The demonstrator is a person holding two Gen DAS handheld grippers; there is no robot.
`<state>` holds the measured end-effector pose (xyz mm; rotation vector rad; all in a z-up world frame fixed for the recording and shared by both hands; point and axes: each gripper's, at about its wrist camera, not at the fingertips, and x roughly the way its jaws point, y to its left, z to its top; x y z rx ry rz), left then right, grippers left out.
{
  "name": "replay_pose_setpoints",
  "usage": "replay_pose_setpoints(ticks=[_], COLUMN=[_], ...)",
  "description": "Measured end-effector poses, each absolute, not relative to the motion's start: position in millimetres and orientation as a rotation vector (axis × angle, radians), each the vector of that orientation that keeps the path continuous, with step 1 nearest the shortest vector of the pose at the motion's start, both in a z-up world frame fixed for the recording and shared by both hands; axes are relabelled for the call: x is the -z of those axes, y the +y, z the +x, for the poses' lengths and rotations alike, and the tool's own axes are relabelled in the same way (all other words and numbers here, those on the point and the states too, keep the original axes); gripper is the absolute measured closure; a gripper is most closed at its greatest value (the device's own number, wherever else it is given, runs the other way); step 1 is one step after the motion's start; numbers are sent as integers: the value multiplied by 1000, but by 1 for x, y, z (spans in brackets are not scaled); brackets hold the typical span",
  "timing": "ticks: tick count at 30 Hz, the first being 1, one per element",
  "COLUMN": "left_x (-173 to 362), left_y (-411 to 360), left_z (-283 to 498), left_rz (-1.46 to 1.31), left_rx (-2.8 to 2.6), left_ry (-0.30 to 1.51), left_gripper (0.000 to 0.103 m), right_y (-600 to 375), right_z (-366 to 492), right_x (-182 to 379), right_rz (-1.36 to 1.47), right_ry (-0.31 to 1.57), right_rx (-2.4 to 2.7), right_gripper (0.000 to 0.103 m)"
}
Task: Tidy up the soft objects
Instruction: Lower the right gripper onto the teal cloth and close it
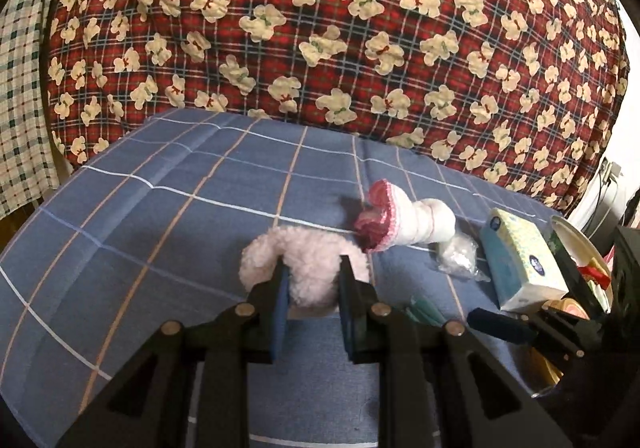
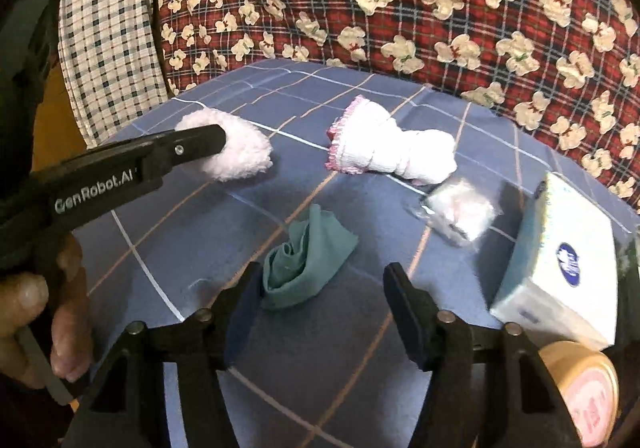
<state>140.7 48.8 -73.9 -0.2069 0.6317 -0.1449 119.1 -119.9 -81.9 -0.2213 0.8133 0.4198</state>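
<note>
Blue checked cloth [image 1: 160,215] covers the counter, backed by a red plaid quilt with cream bears [image 1: 320,27]. Left gripper [image 1: 312,284]: jaws narrow, clamped on the fluffy pink item [image 1: 308,264], which rests on the cloth. Right gripper [image 2: 320,288]: jaws about half wide, holding nothing, poised over the crumpled green cloth [image 2: 304,260] lying between them. Nearby lie a pink-trimmed white sock roll [image 2: 384,143], a clear-wrapped white bundle [image 2: 460,211] and a tissue box [image 2: 560,260]. Green cloth is likely light, limp and easily bunched; pinching its thick central fold should hold best.
</note>
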Motion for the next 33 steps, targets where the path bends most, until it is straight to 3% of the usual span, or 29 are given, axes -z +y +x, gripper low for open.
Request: replay_pose_setpoints(ticks=[4,11,19,33], left_x=[73,73,72,68], left_y=[47,48,49,41], left_z=[141,142,140,138], left_rz=[-197,-203,-198,-178], left_rx=[133,128,119,96], left_ry=[629,633,630,601], left_gripper=[83,83,83,83], right_y=[-112,-100,-96,-103], right_z=[125,133,132,126], right_x=[85,91,91,81], right_rz=[-231,-250,-270,-258], right_ry=[823,864,861,788], right_rx=[-428,-472,-515,-499], right_gripper=[41,67,81,83])
